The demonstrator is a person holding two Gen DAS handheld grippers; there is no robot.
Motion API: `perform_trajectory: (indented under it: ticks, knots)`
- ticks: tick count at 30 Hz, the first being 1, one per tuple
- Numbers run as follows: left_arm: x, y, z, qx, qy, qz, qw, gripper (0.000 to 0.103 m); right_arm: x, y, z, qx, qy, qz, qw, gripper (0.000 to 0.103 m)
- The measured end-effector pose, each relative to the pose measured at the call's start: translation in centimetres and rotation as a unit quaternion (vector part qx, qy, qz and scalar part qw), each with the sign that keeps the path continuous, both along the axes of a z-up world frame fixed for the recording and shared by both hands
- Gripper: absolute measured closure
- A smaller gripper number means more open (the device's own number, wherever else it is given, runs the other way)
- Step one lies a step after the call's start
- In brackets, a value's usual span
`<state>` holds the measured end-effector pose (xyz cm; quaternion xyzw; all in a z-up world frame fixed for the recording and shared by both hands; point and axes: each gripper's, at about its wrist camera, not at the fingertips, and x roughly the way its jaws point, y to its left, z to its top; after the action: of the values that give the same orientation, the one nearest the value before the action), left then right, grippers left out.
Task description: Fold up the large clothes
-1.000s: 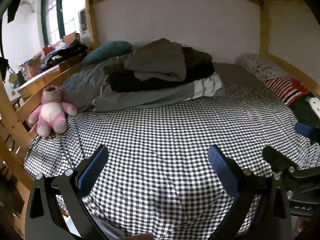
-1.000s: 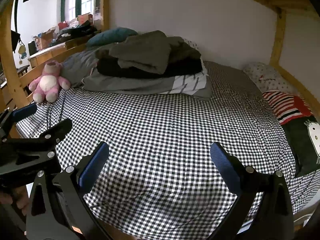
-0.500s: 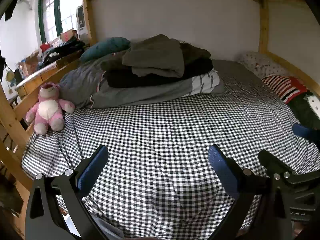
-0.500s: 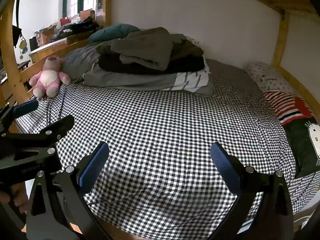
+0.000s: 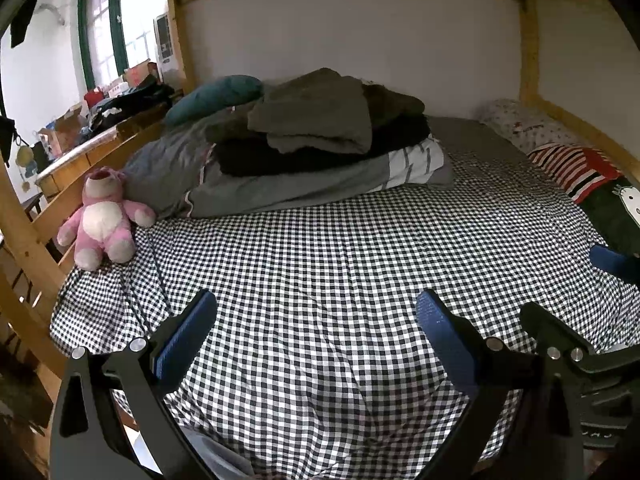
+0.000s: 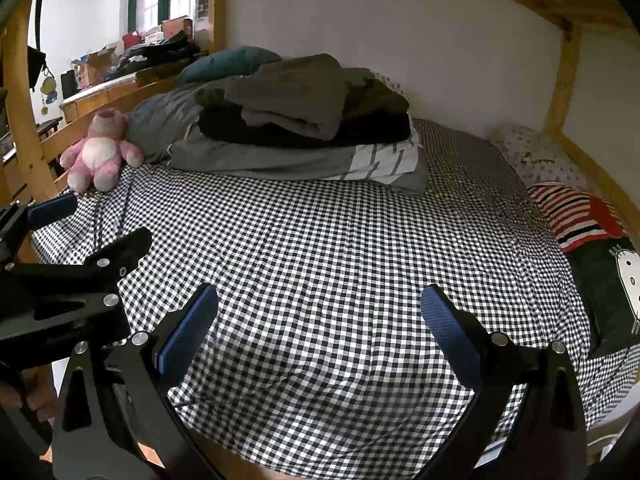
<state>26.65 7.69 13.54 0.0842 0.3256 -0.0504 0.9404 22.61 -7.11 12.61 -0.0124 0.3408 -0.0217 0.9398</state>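
You are facing a lower bunk framed in yellow wood, its mattress covered by a black-and-white gingham sheet (image 5: 320, 280) that lies mostly bare in front of you. The stack of clothes (image 5: 320, 128) you are meant to fold, olive and black garments piled on a grey striped duvet (image 5: 304, 184), sits at about 12 o'clock, well apart from both tools. Your left gripper (image 5: 316, 324) hangs over the near edge with its jaws spread wide and nothing between them; your right gripper (image 6: 318, 320) is the same, wide apart and empty.

The main risk is reach. If you stretch for the pile from here, you will likely pinch several layers at once and drag the whole heap, duvet included, toward you. The pink plush bear (image 5: 102, 220) at 10 o'clock sits just beside the duvet's corner and could tumble off the side. Grab too low and the pads may catch the sheet instead. The striped cushion (image 6: 576, 212) at 3 o'clock narrows your laying-out space.
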Motion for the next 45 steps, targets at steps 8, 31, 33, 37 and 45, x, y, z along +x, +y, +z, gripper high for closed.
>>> perform_trajectory:
  ticks: [8, 31, 33, 37, 45]
  knots:
    - [0.07, -0.04, -0.06, 0.003, -0.002, 0.005, 1.0, 0.004, 0.02, -0.11, -0.1, 0.002, 0.002, 0.0, 1.0, 0.003]
    - [-0.26, -0.58, -0.55, 0.025, -0.008, 0.02, 0.9995, 0.004, -0.05, -0.31, -0.44, 0.009, 0.006, -0.003, 1.0, 0.003]
    - [-0.27, -0.58, -0.52, 0.026, -0.008, 0.019, 0.9994, 0.004, -0.09, -0.22, -0.48, 0.008, 0.006, -0.002, 1.0, 0.003]
    - [-0.23, -0.48, -0.45, 0.019, -0.005, 0.015, 0.9997, 0.004, -0.11, -0.12, -0.59, 0.009, 0.007, -0.001, 1.0, 0.003]
    - [-0.21, -0.18, -0.27, 0.007, 0.001, 0.013, 0.9999, 0.004, -0.17, 0.08, -0.7, 0.01, 0.008, 0.002, 1.0, 0.003]
